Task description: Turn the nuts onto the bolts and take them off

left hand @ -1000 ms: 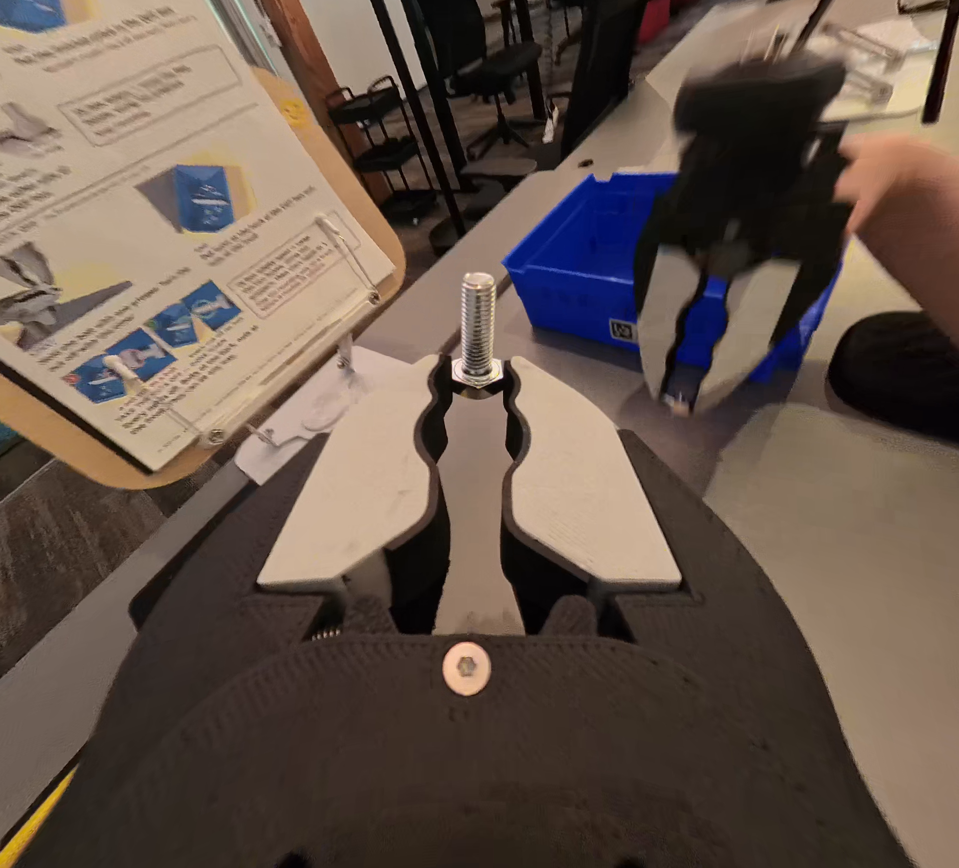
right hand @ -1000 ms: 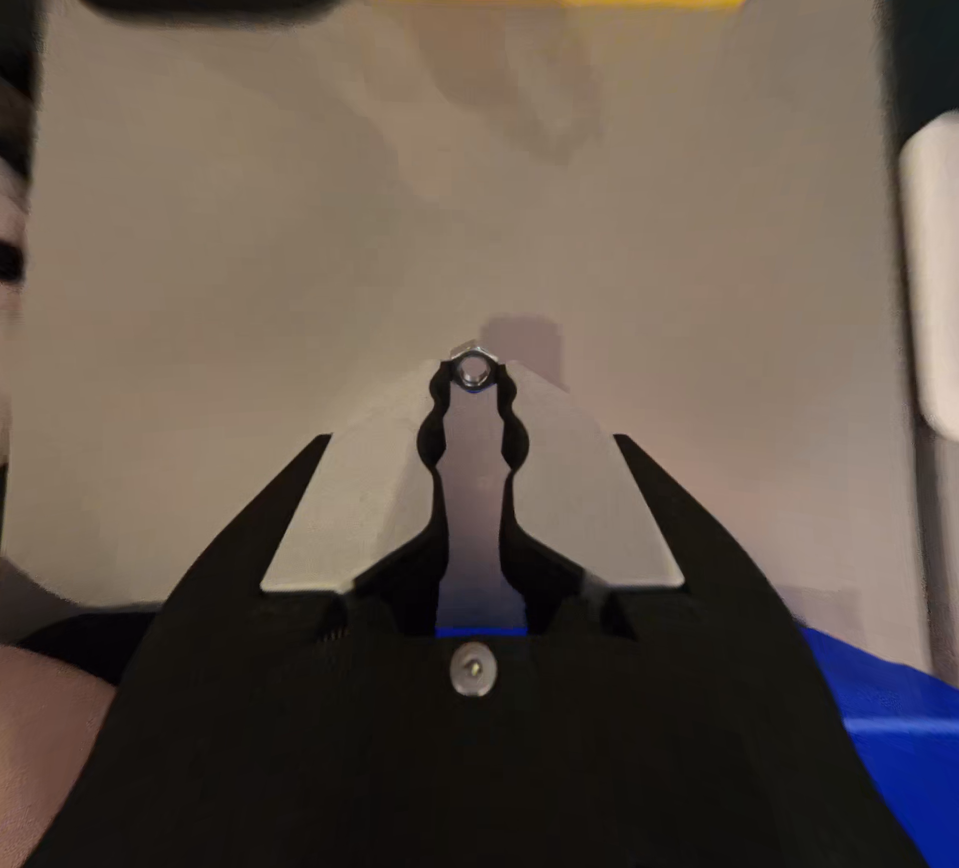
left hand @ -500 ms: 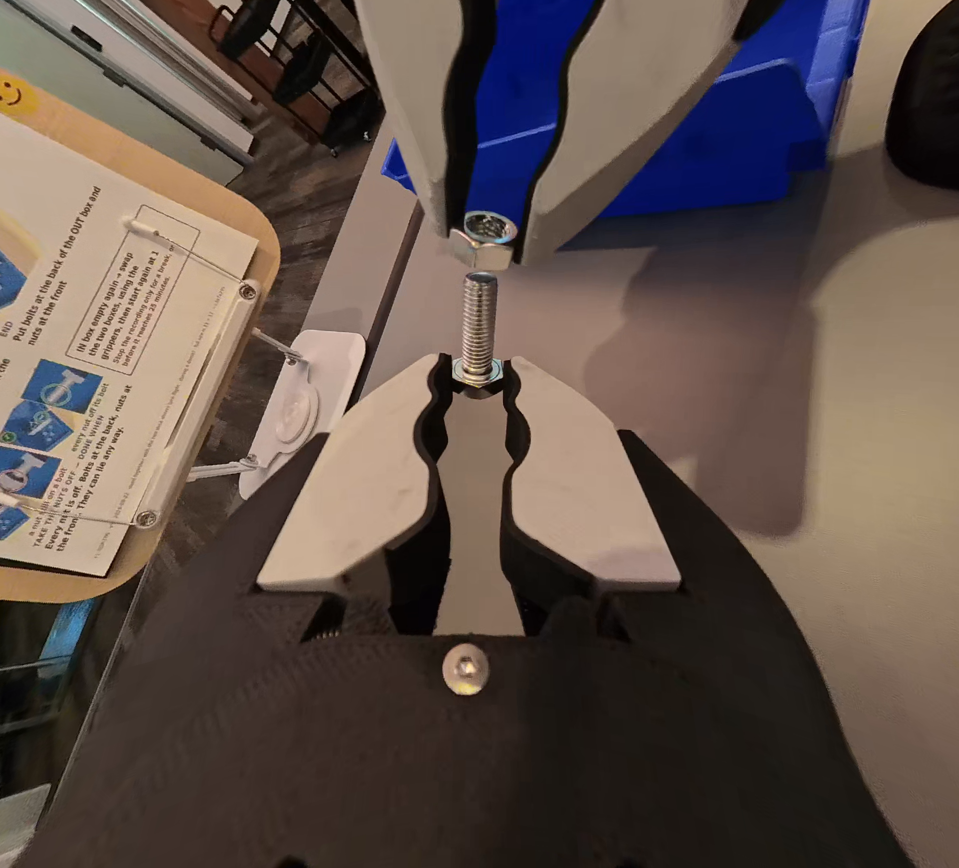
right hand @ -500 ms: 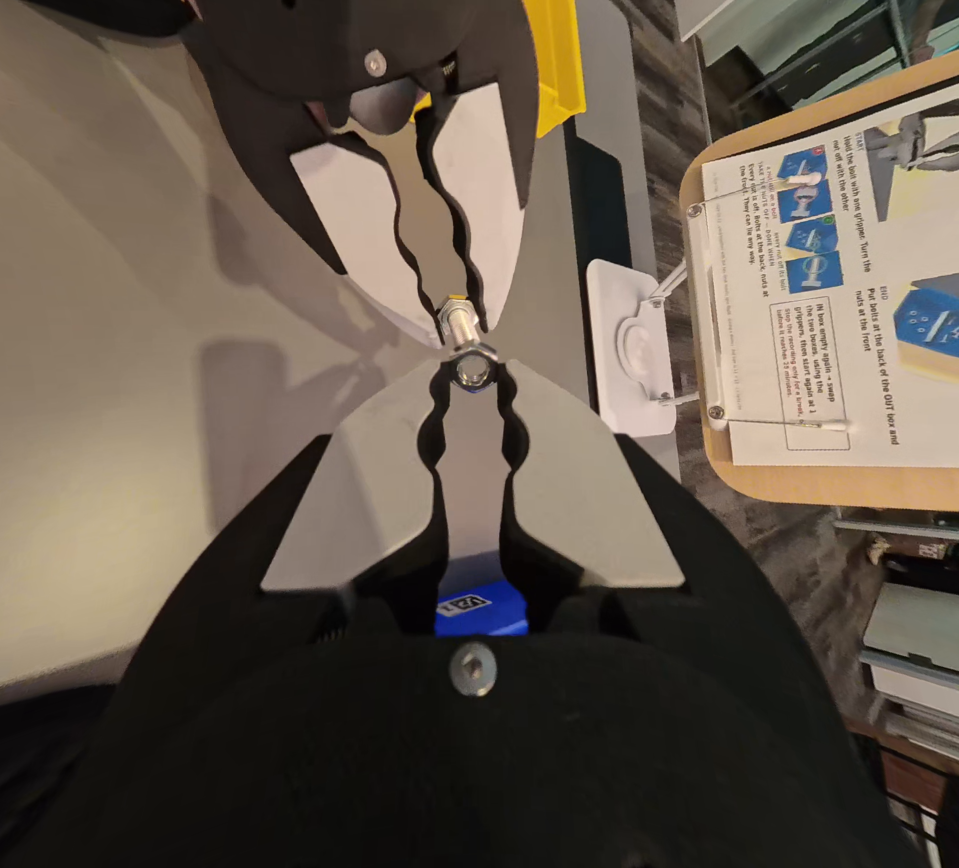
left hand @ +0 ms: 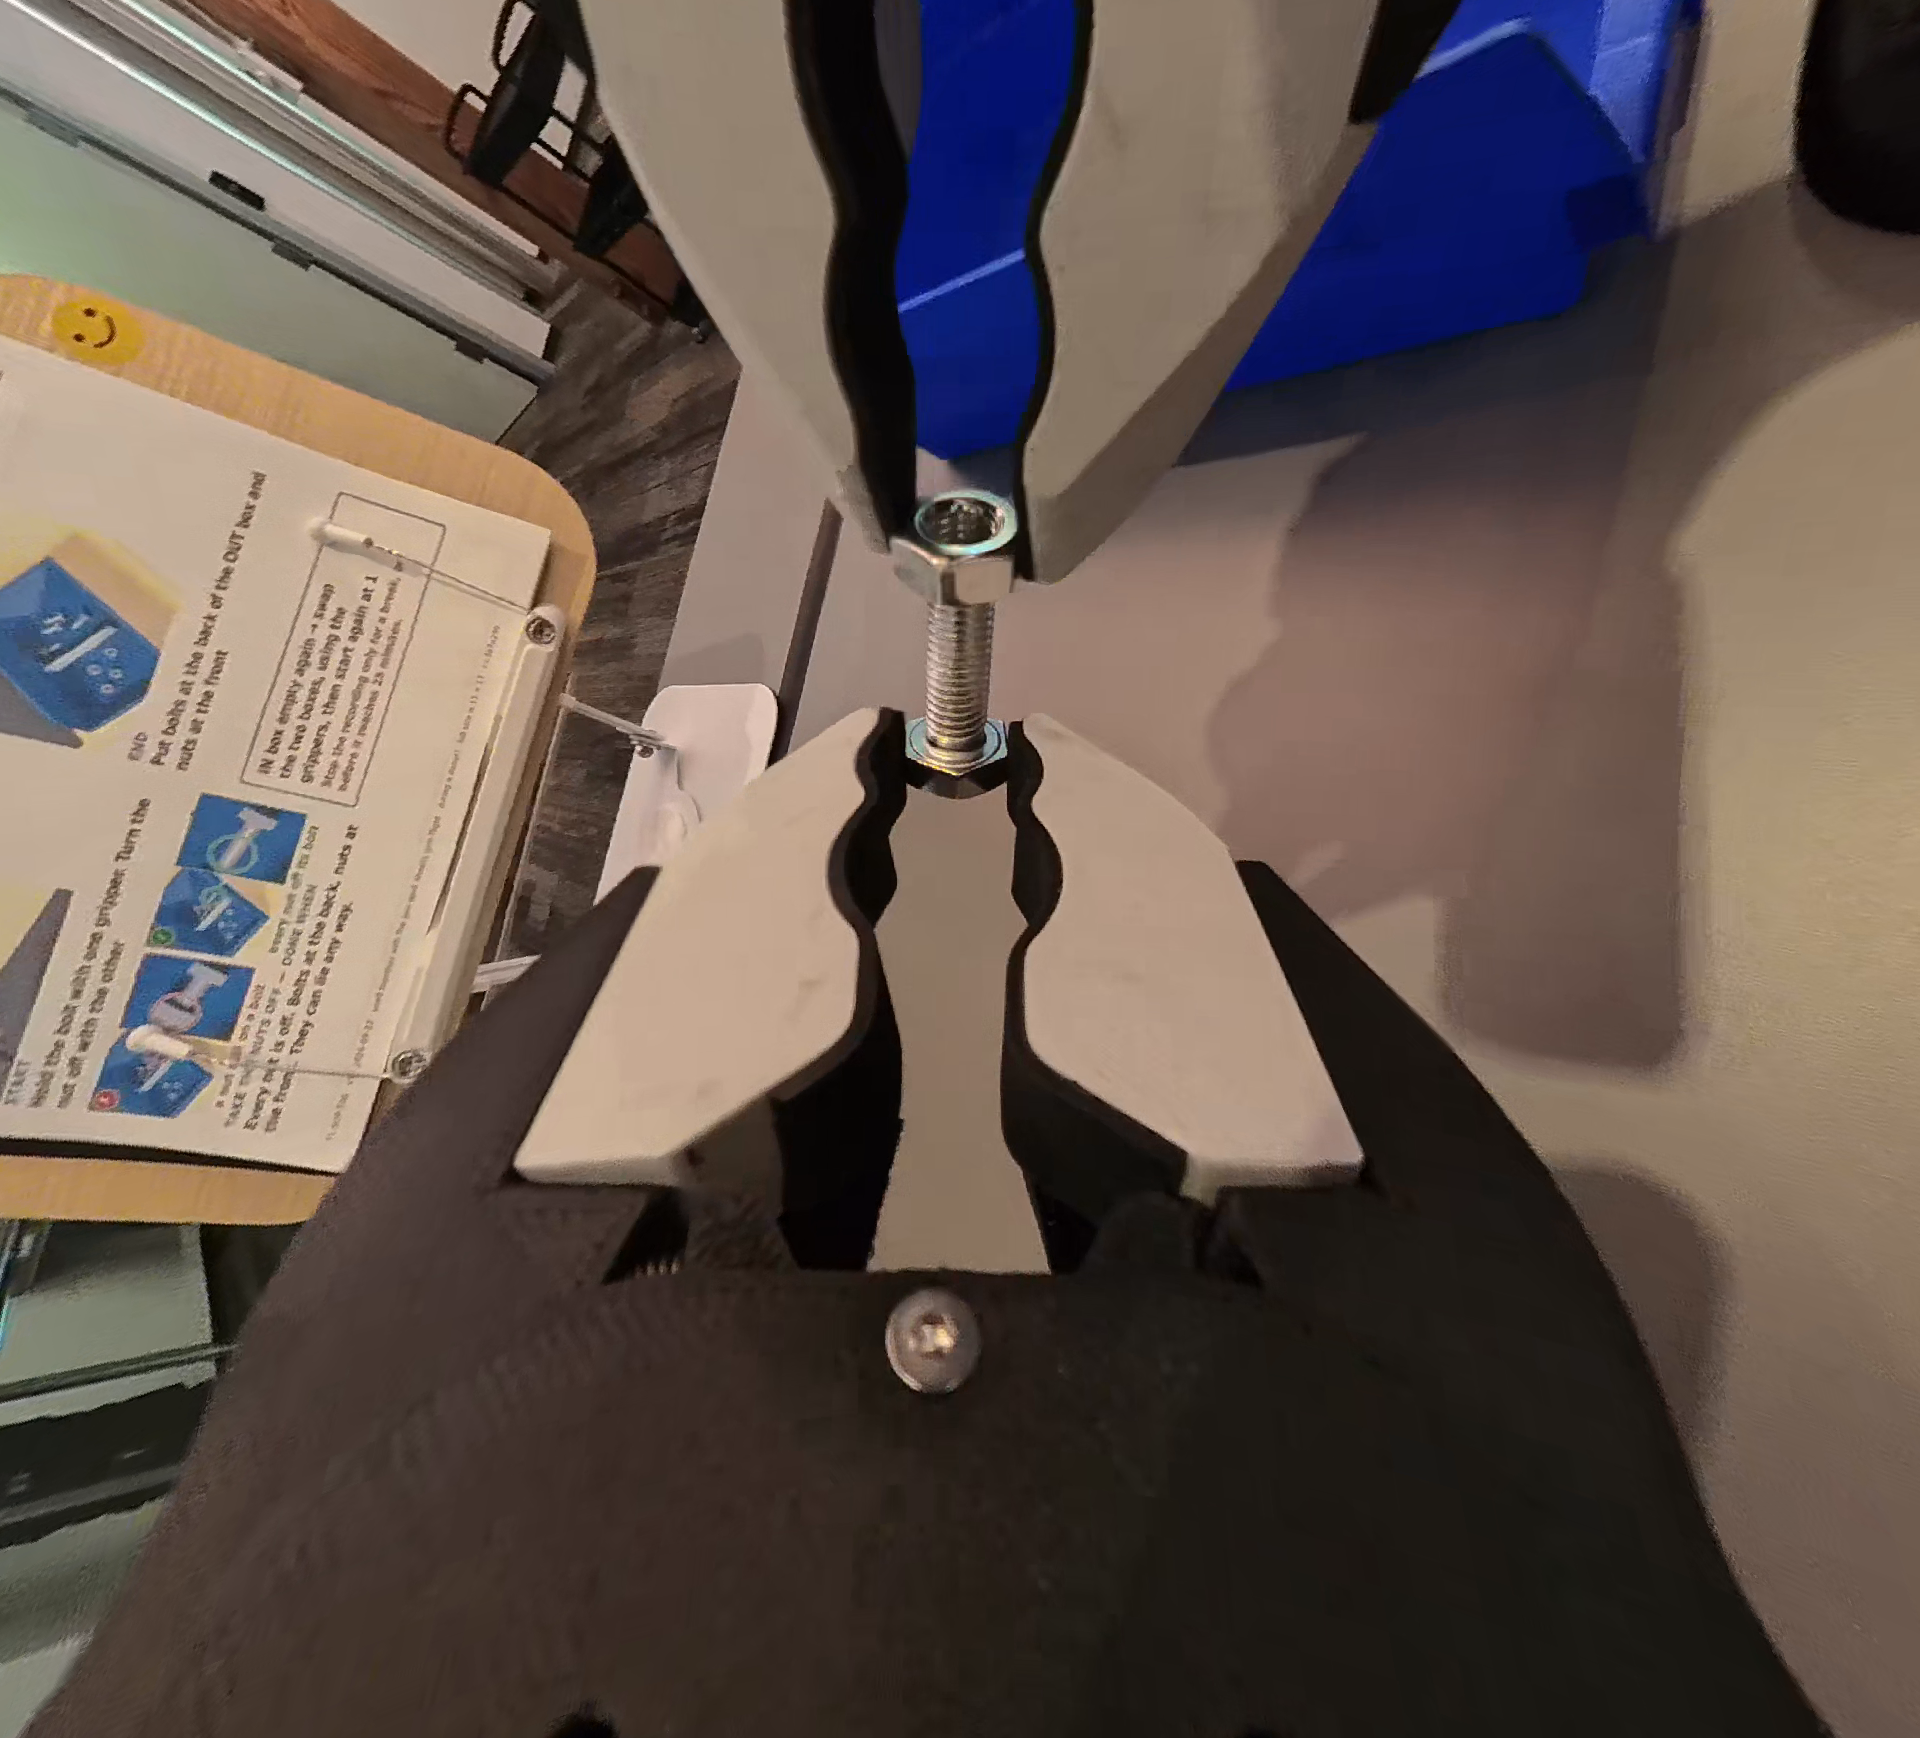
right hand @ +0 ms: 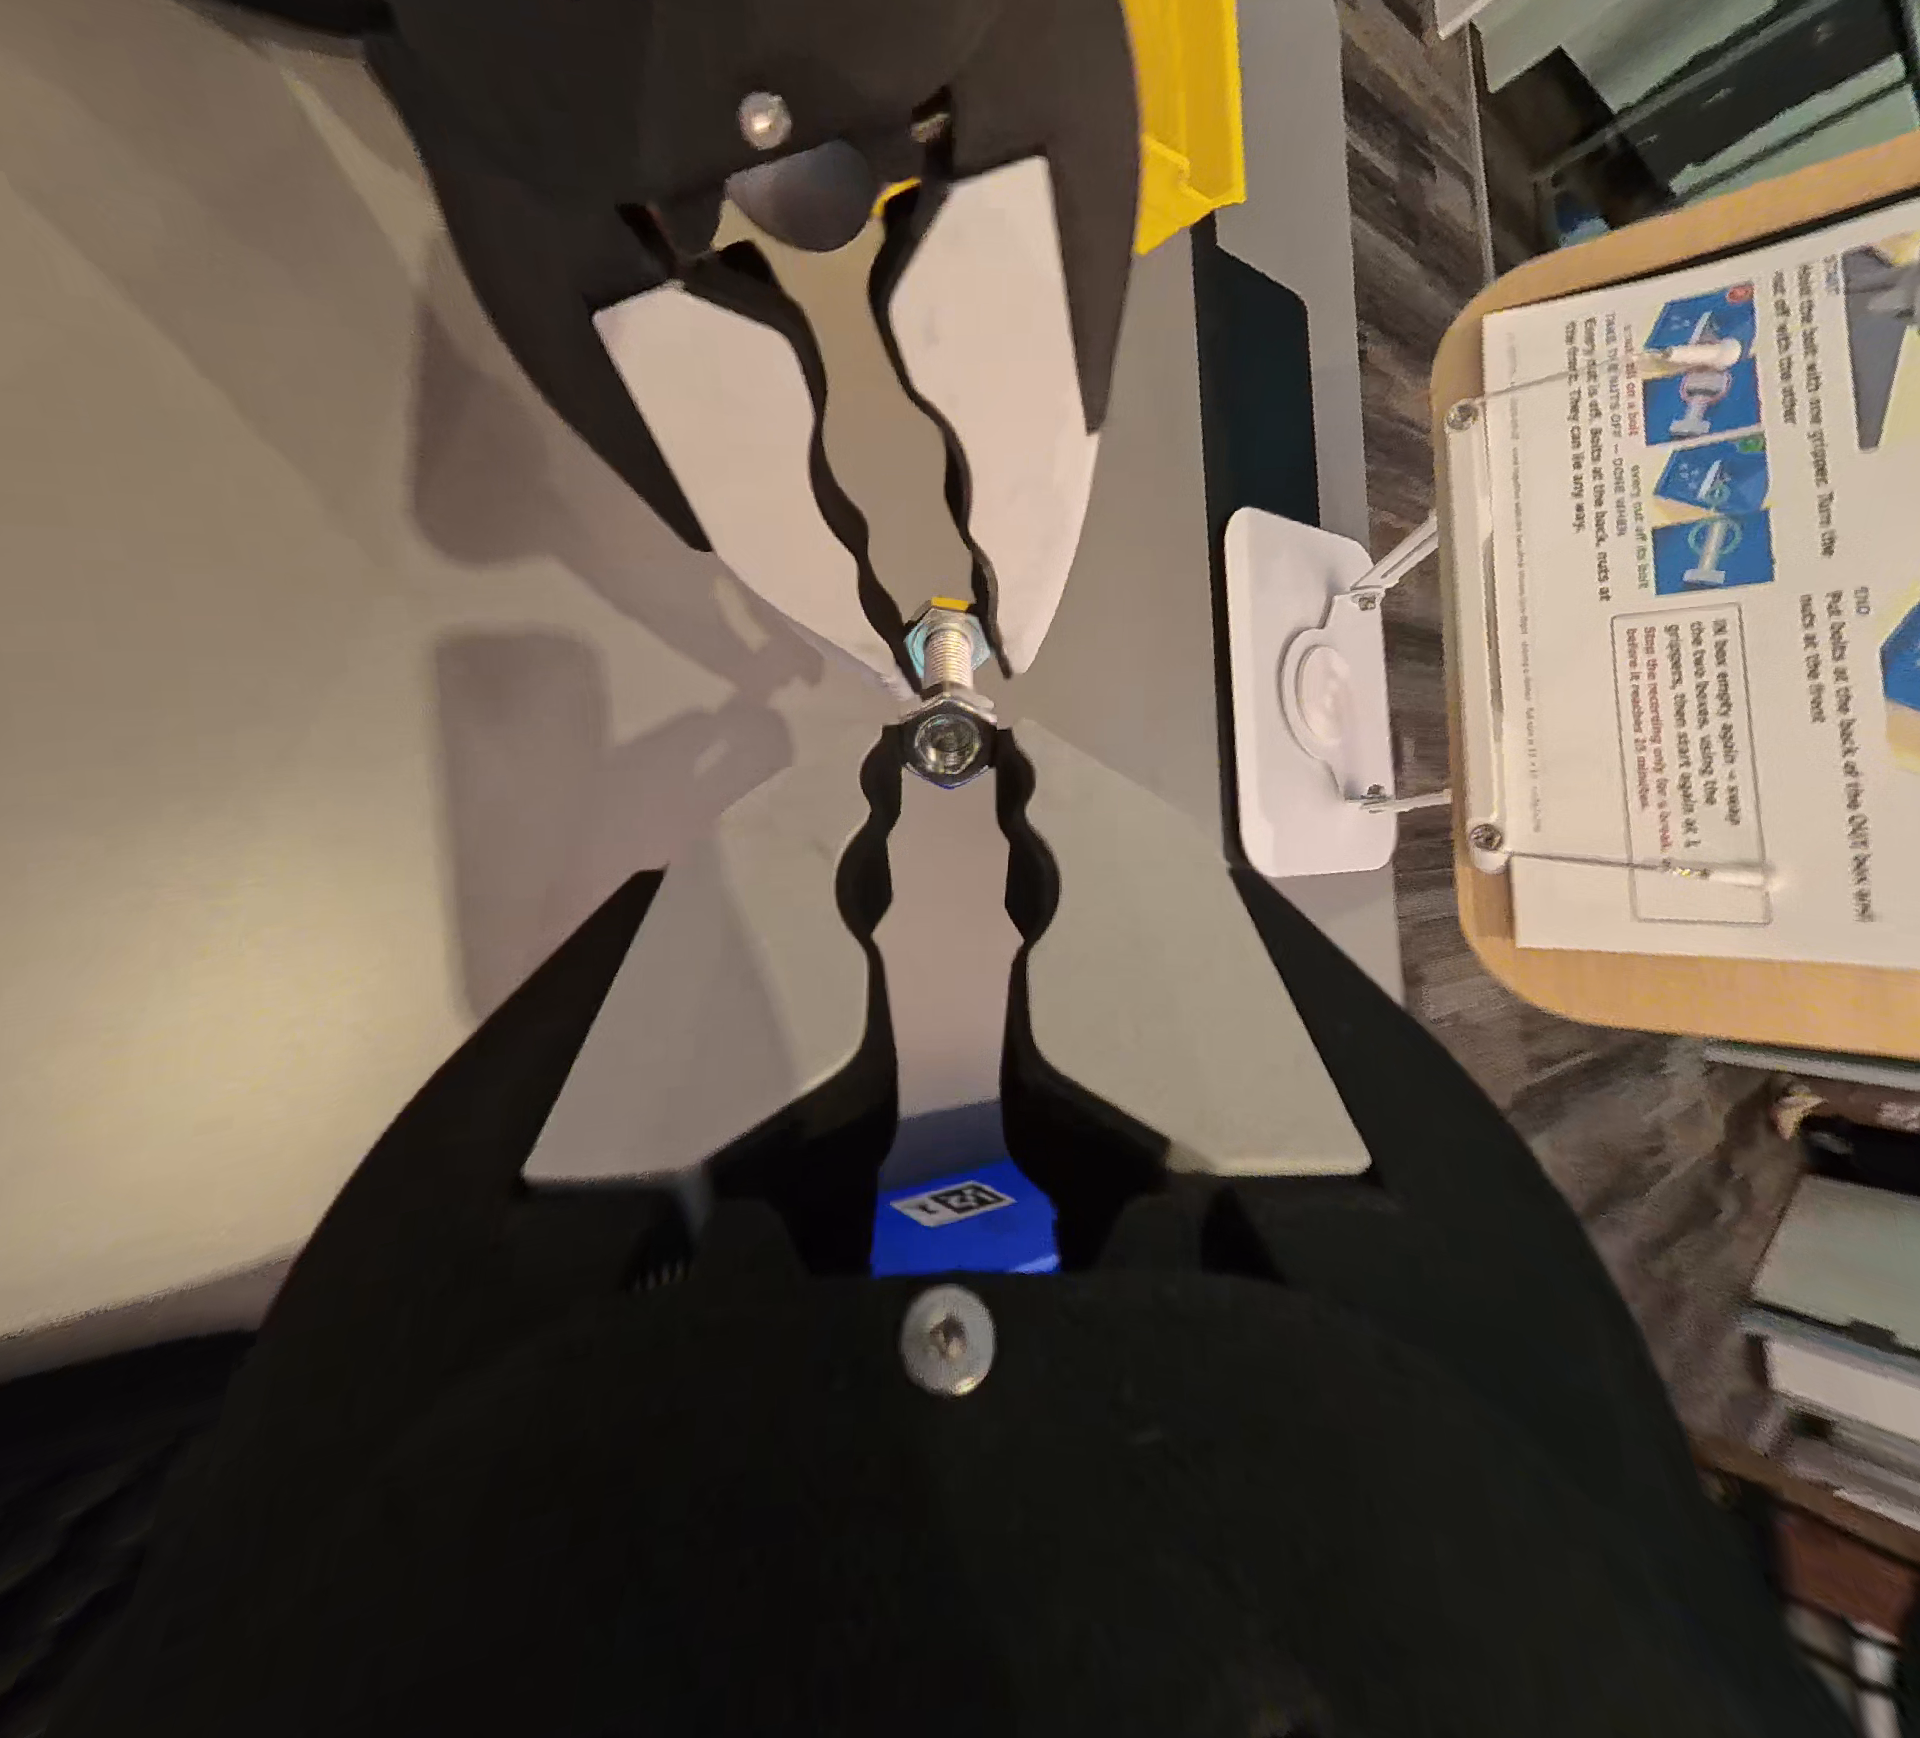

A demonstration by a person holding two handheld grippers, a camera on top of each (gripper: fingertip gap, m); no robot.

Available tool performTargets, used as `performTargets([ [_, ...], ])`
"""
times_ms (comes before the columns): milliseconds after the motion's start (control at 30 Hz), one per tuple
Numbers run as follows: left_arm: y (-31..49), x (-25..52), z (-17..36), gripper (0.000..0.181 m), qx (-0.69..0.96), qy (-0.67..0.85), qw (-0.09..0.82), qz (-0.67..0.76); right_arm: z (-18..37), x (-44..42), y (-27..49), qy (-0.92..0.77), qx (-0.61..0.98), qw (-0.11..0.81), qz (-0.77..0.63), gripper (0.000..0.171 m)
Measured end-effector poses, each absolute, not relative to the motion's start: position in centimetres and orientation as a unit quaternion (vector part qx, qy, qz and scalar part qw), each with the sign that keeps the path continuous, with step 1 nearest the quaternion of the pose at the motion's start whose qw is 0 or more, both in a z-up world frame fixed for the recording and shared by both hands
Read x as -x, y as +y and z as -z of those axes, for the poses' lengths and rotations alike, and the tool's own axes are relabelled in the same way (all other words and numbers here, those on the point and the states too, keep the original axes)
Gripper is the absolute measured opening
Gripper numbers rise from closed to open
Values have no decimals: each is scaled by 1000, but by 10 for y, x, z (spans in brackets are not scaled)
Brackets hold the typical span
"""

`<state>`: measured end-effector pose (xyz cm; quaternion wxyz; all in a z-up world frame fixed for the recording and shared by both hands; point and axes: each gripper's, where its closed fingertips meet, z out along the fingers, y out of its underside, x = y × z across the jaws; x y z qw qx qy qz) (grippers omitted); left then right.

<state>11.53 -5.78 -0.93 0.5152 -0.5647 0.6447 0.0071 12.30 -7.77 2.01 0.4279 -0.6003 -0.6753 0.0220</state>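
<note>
My left gripper [left hand: 954,758] is shut on the head of a silver bolt [left hand: 958,675], whose threaded shank points away from it. My right gripper [right hand: 943,753] is shut on a silver hex nut [right hand: 943,743] and faces the left one tip to tip. In the left wrist view the right gripper [left hand: 956,535] holds the nut [left hand: 954,558] on the free end of the bolt. In the right wrist view the bolt [right hand: 940,654] runs from the nut to the left gripper [right hand: 940,628]. Both are held above the grey table [left hand: 1455,670].
A blue bin [left hand: 1403,234] stands behind the right gripper in the left wrist view. A yellow bin [right hand: 1174,26] stands behind the left gripper in the right wrist view. An instruction sheet on a wooden board [left hand: 260,753] on a white stand [right hand: 1309,691] is off the table's edge.
The right gripper swung over from the blue bin with the nut and came tip to tip with the left. The gap closed, and the nut now sits on the bolt's end.
</note>
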Motion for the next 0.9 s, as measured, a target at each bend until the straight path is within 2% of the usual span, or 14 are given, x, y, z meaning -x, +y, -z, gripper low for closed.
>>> performTargets([
  [33,-55,-114,6,19,568,636,522,-9,-23,-122,-74,-658,616,431,-35,18],
  [267,-33,-93,-15,19,591,580,557,-66,-43,-101,-55,-500,715,443,-205,18],
  [467,-23,-79,-28,19,569,565,581,-142,-51,-92,-47,-374,753,416,-348,18],
  [900,-10,-65,-37,18,529,548,594,-262,-52,-83,-38,-286,745,397,-454,18],
])
